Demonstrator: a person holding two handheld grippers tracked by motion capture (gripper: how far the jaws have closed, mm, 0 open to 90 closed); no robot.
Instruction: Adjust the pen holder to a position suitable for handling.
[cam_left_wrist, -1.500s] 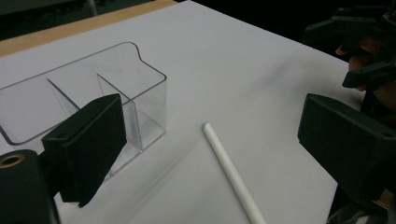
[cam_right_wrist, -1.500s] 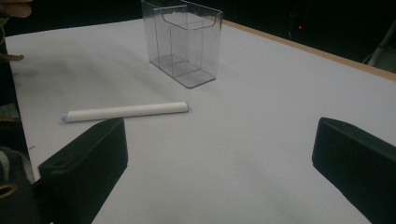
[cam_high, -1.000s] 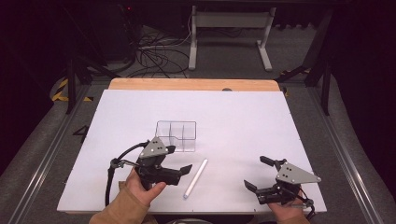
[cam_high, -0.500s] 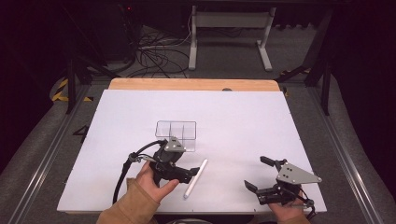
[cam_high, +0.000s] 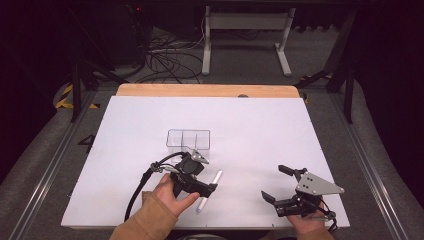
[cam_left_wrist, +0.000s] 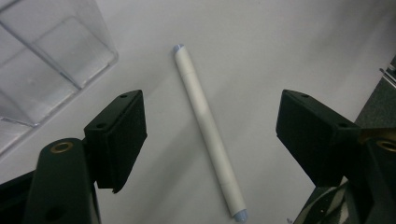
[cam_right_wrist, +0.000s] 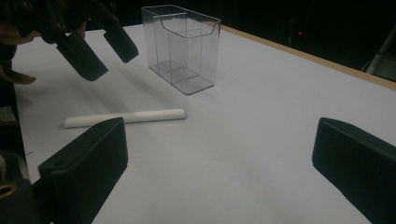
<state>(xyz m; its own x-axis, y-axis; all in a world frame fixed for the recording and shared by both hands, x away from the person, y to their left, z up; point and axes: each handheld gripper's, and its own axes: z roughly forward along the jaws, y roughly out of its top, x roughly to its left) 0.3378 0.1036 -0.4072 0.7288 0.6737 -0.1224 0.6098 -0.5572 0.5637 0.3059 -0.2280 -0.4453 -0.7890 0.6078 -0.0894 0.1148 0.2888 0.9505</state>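
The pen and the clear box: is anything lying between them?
No. Between the pen and the box there's just bare white table, seen in the right gripper view.

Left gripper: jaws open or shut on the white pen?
Open. In the left gripper view the left gripper has its jaws spread wide on either side of the white pen, which lies flat on the table, untouched.

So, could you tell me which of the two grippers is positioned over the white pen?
The left gripper: its open jaws straddle the white pen near the clear organizer. The right gripper sits apart, also open.

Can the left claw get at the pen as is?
Probably yes: the left claw is open above the pen, which lies flat between its jaws, with the clear box off to one side.
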